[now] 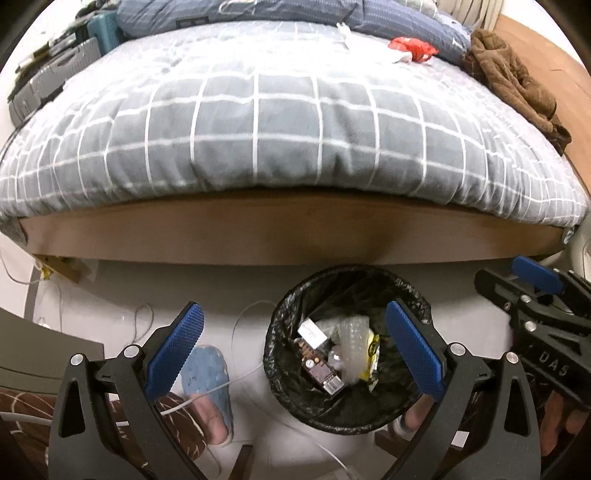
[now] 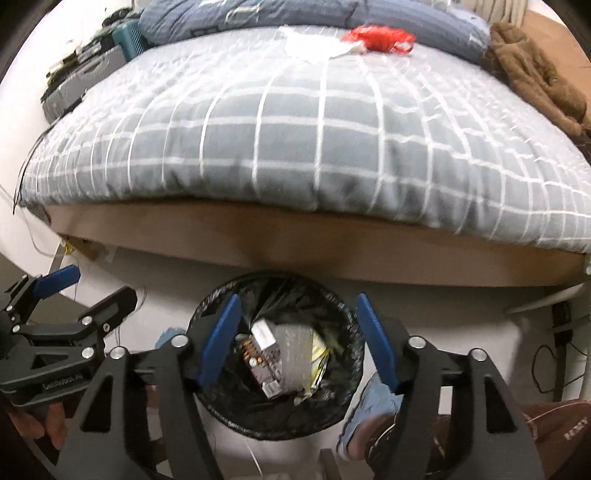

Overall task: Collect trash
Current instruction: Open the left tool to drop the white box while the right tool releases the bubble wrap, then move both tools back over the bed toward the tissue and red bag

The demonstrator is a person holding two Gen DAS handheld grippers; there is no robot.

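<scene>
At the far left, on the floor beside the bed, grey cases (image 1: pixel 40 86) lie stacked in a row along the mattress edge. Nearer, a foot in a blue slipper (image 1: pixel 208 384) stands on the pale floor (image 1: pixel 110 295) with a thin white cable (image 1: pixel 207 395) running across it. The left tool (image 1: pixel 293 350) hangs above that spot with its blue pads spread wide and nothing between them; in the left wrist view one pad sits over the slipper and the other over the rim of the bin.

The bin (image 1: pixel 273 354) stands on the floor just in front of the wooden bed frame (image 1: pixel 258 236), lined with a black bag. Inside it lie a small brown circuit board (image 1: pixel 321 373), a white block (image 1: pixel 312 330), clear bubble wrap (image 1: pixel 352 343) and a yellow wrapper (image 1: pixel 373 354), all piled together at the bottom.

The right tool (image 2: pixel 299 339) hovers directly over the bin's mouth, pointing steeply down, its pads apart and empty, with the trash visible below the gap. A second blue slipper (image 2: pixel 373 410) stands just right of the bin.

Behind everything, a grey checked quilt (image 1: pixel 277 122) covers the bed. Towards its far right side rest a crumpled white tissue (image 2: pixel 314 48) and, touching it, a red plastic bag (image 2: pixel 376 37), both in front of a blue pillow (image 2: pixel 240 14). A brown garment (image 1: pixel 513 85) is heaped at the bed's right edge.
</scene>
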